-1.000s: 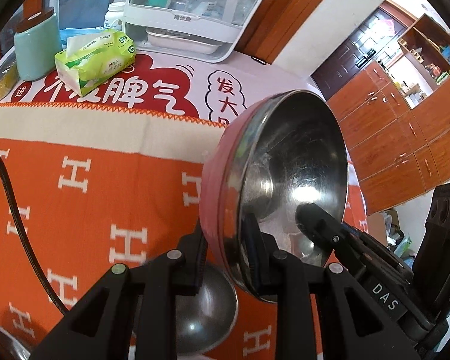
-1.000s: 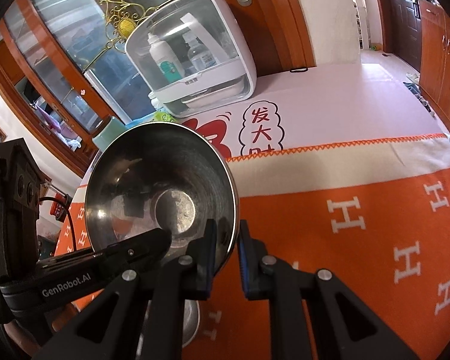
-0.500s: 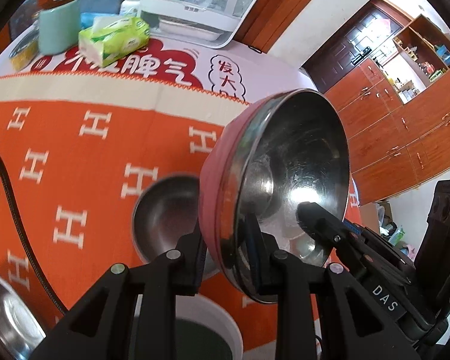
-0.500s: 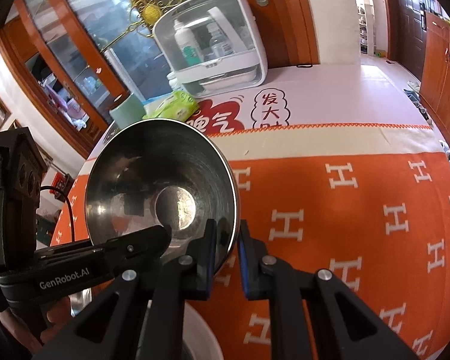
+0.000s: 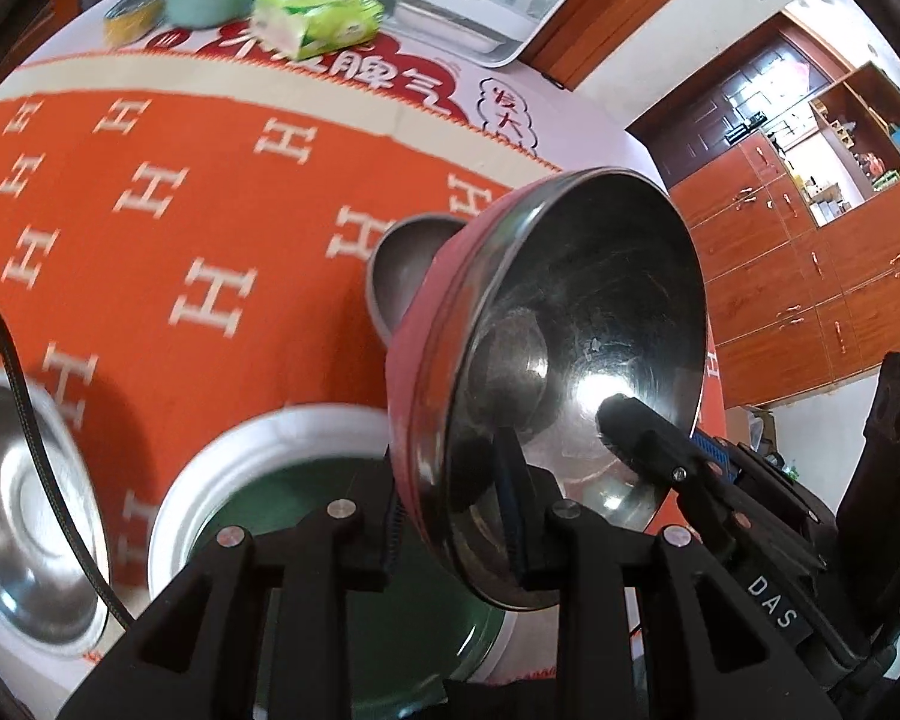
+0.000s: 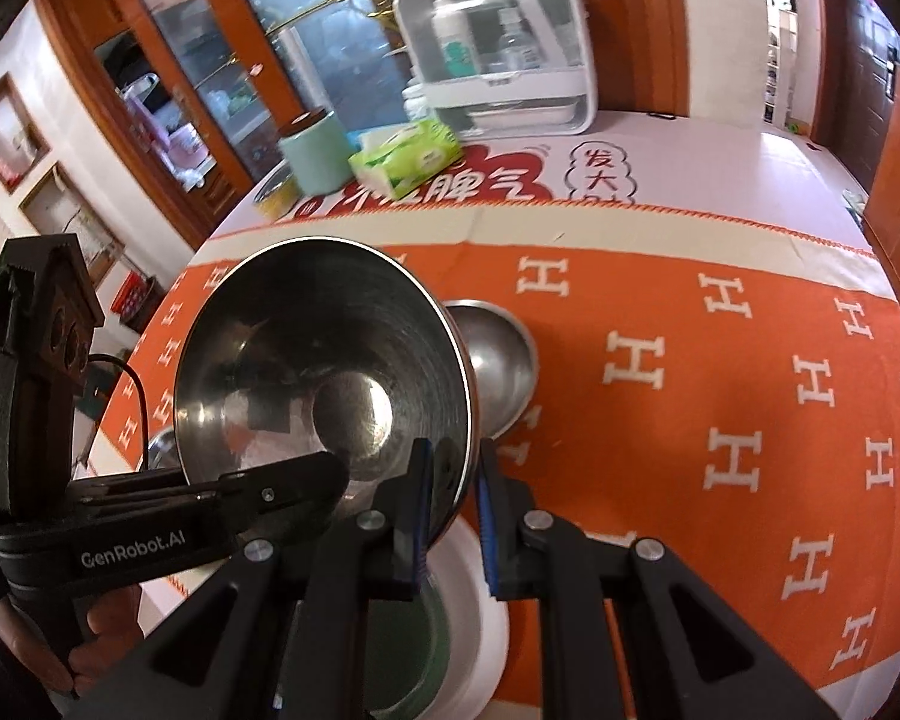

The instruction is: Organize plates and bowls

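I count 3 steel bowls, 1 white plate [image 5: 258, 450], my 2 grippers pinch the red bowl [image 5: 546, 372] rim, left gripper [image 5: 456, 534] easing open, right gripper [image 6: 453, 516] clamped.

- The left gripper [image 5: 453, 531] has the rim of a tilted pink-sided steel bowl [image 5: 570, 372] between its jaws, which are opening.
- The right gripper [image 5: 648, 444] reaches into that bowl from 4 o'clock.
- Under the jaws, a white-rimmed green plate [image 5: 252, 450] lies on the orange H-patterned bench [image 5: 150, 228].
- A small steel bowl [image 5: 402, 276] sits at 12 o'clock of the plate.
- A shiny steel dish [image 5: 24, 498] lies at 9 o'clock.
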Tool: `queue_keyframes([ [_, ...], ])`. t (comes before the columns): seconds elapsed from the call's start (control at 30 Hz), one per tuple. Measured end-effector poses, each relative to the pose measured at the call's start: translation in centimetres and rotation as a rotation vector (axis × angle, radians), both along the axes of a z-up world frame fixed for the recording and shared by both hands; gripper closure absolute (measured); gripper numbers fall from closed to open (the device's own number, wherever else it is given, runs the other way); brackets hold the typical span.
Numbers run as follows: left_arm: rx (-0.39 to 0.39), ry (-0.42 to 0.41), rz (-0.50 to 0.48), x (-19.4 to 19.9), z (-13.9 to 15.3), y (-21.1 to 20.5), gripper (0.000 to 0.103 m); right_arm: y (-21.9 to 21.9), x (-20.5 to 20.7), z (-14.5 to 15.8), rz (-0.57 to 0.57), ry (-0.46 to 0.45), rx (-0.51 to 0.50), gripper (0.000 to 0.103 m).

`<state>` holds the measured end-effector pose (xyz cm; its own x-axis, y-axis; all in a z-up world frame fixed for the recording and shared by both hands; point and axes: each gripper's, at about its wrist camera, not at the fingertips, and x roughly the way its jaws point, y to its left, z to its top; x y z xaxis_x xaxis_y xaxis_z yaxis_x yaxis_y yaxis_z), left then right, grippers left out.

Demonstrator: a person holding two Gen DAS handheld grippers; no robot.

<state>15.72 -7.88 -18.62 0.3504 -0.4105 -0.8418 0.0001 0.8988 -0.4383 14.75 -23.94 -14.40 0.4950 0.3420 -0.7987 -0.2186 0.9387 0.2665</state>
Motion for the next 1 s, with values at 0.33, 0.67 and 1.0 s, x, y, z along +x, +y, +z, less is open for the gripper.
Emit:
queue_keyframes([
  [0.33, -0.011, 0.063, 0.038, -4.3, -0.9, 3.1, 0.078, 3.6, -3.1, -0.3, 0.096, 0.055, -0.05, 0.089],
  [0.67, 0.002, 0.101, 0.058, -7.2, -1.3, 6.5, 0.076, 7.1, -4.6, -0.9, 0.158, 0.106, -0.052, 0.089],
  [1.0, 0.029, 0.143, 0.051, -8.7, -1.2, 11.4, 0.071, 12.5, -5.0, -1.2, 0.211, 0.165, -0.036, 0.089],
])
